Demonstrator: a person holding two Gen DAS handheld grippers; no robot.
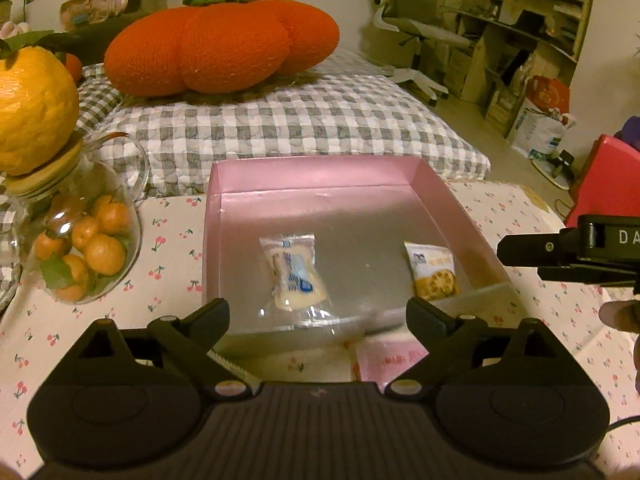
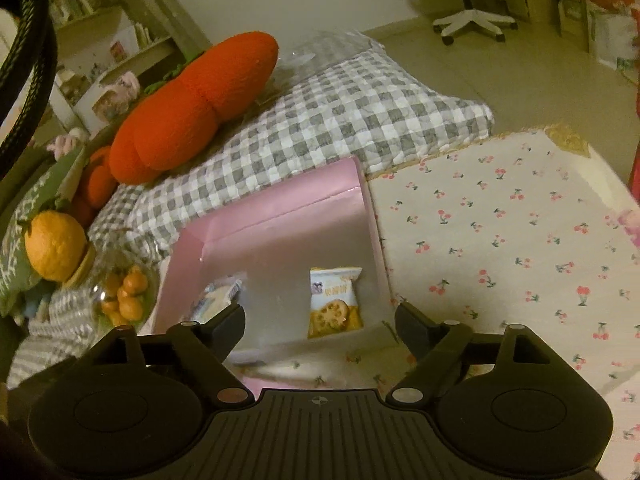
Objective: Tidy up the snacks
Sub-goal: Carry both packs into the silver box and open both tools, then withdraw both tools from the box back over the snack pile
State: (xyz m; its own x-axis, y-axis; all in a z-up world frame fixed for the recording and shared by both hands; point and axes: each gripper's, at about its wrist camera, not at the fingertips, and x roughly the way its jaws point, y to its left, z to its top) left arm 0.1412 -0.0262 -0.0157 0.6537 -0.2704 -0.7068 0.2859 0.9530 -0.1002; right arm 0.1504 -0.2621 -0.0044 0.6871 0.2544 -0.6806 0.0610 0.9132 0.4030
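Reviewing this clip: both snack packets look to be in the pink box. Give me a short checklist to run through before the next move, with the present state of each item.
1. Left gripper empty, jaws wide apart: ok.
2. Right gripper empty, jaws wide apart: ok.
3. Clear-wrapped snack lying flat on the floor of the pink box: ok.
4. Yellow biscuit packet inside the box, near its right wall: ok.
5. Glass jar of small oranges stands to the left, apart from the box: ok.
6. More snacks left to sort: cannot tell; a pink item shows on the cloth in front of the box, mostly hidden by the gripper.
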